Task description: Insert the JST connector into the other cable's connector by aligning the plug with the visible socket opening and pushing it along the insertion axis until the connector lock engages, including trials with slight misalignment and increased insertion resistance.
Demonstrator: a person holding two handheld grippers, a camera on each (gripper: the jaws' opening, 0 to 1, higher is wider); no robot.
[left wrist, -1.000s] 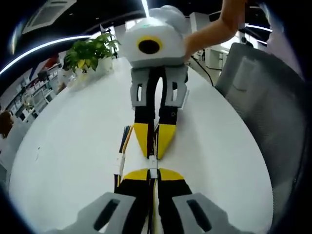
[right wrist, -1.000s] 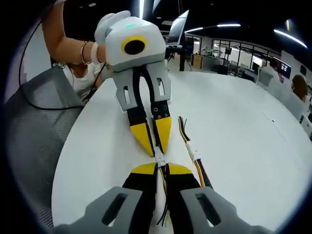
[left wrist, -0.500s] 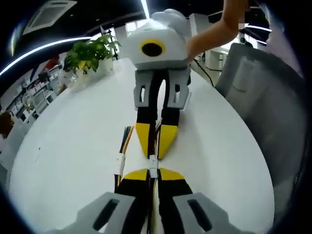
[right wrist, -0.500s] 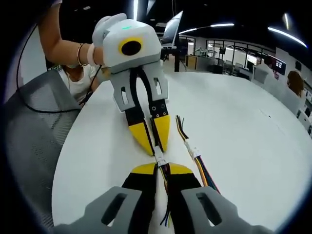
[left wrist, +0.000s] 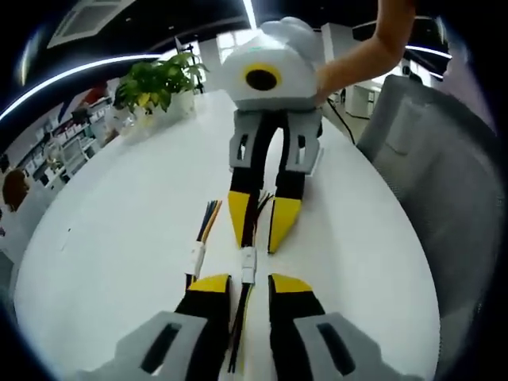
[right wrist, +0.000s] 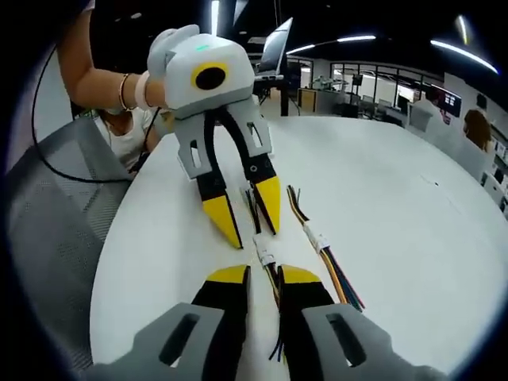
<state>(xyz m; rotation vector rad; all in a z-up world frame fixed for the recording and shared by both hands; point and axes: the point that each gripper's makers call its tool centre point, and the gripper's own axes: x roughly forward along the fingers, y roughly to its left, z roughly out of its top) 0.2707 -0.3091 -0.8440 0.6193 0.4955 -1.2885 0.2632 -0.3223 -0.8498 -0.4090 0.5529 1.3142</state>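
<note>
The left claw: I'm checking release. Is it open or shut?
Open. The left claw's yellow tips stand apart, touching nothing; the joined connector lies on the table between them.

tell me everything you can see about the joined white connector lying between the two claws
The joined connector is a small white plastic block, seemingly two mated halves end to end, lying flat on the white table. Thin multicoloured wires run out of both ends, toward each claw. It sits in the gap between the left claw and the right claw, whose yellow-tipped jaws stand apart on either side, not clamping it. A second white-connector cable lies beside it, apart.
</note>
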